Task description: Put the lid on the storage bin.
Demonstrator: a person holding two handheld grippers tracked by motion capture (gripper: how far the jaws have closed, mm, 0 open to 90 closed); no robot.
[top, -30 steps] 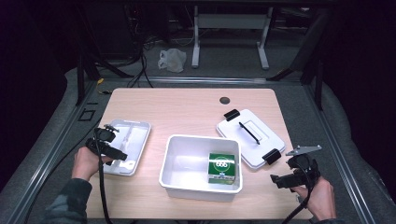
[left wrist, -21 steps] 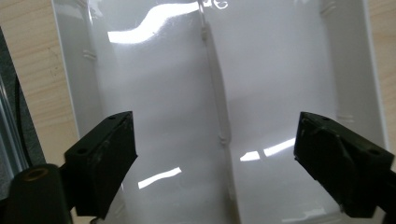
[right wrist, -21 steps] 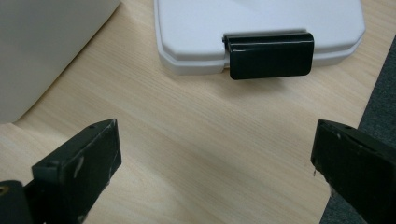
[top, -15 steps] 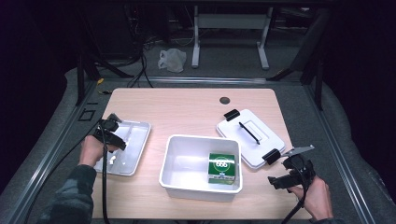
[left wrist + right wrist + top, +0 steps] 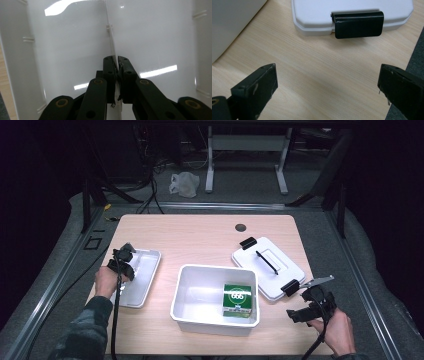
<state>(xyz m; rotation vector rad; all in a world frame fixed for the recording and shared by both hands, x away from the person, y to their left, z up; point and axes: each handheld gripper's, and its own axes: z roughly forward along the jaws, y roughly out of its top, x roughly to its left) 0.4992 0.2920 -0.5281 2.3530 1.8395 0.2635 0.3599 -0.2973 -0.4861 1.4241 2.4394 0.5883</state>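
Left gripper [image 5: 116, 75] has just been closing and now pinches the thin centre rib of the shallow white tray [image 5: 145, 279] at the table's left, probably to lift it; right gripper [image 5: 305, 307] waits wide open near the lid [image 5: 267, 266].

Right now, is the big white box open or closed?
Open: the white box has no top, and its lid lies beside it.
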